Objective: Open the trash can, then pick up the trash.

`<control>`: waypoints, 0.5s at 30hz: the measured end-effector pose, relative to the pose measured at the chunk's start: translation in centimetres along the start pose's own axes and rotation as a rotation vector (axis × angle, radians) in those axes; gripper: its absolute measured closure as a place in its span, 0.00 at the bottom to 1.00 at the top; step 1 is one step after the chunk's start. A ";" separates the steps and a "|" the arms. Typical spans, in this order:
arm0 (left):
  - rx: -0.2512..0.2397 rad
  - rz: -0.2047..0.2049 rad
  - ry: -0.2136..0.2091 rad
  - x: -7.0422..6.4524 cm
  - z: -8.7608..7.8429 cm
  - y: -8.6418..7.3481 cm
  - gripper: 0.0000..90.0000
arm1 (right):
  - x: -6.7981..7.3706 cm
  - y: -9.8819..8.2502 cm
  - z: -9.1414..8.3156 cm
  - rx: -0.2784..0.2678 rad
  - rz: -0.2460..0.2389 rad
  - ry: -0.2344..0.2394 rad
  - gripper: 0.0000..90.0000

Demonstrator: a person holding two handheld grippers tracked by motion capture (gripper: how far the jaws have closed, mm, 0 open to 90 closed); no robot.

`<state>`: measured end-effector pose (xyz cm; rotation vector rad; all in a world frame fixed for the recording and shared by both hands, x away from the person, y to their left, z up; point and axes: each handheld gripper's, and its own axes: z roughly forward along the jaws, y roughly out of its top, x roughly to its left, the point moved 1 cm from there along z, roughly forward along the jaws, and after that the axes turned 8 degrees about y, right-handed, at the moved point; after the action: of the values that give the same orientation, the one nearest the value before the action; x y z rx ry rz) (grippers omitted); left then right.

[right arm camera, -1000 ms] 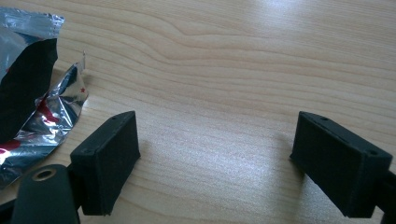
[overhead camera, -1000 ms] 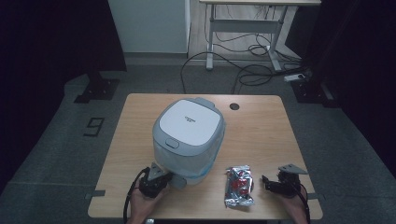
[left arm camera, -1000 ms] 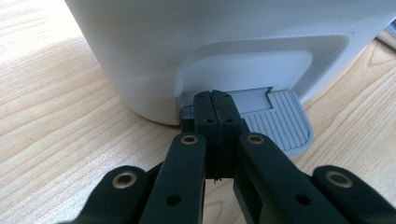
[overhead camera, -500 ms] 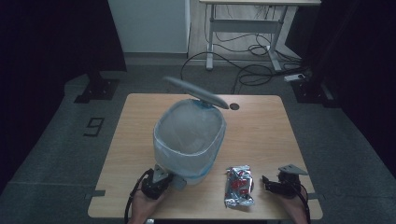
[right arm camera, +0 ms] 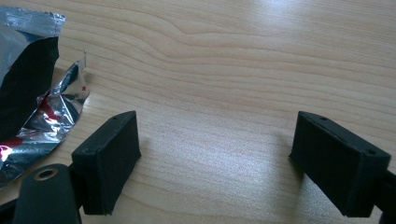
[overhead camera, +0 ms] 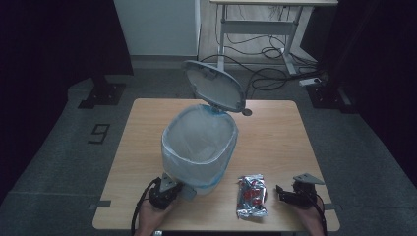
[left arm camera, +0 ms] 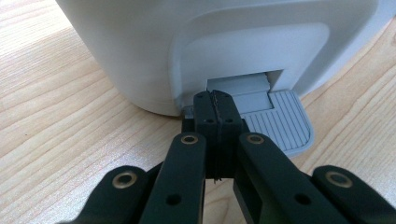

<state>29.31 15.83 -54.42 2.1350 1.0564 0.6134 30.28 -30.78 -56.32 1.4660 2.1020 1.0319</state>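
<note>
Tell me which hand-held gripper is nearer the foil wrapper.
Right. The right hand-held gripper sits open just beside the foil wrapper; the left hand-held gripper, shut, is at the bin's pedal.

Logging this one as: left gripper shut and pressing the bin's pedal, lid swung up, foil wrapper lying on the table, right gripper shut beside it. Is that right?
Not quite: the right gripper is open, its jaws wide apart over bare wood, as the right gripper view shows. The rest holds: the left gripper is shut on the pedal, the bin's lid is up, and the foil wrapper lies on the table.

White bin (overhead camera: 199, 147) with grey ribbed pedal (left arm camera: 279, 119), silver-red foil packet (overhead camera: 251, 196), black tongs (right arm camera: 205, 158)
</note>
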 end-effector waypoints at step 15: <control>0.001 -0.003 -0.004 0.0 0.0 0.0 1.00 | -0.3 0.1 -0.7 -0.045 0.013 0.022 0.24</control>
<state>29.35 15.86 -54.41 2.1338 1.0576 0.6068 30.01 -31.32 -55.86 1.4554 2.0733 1.0972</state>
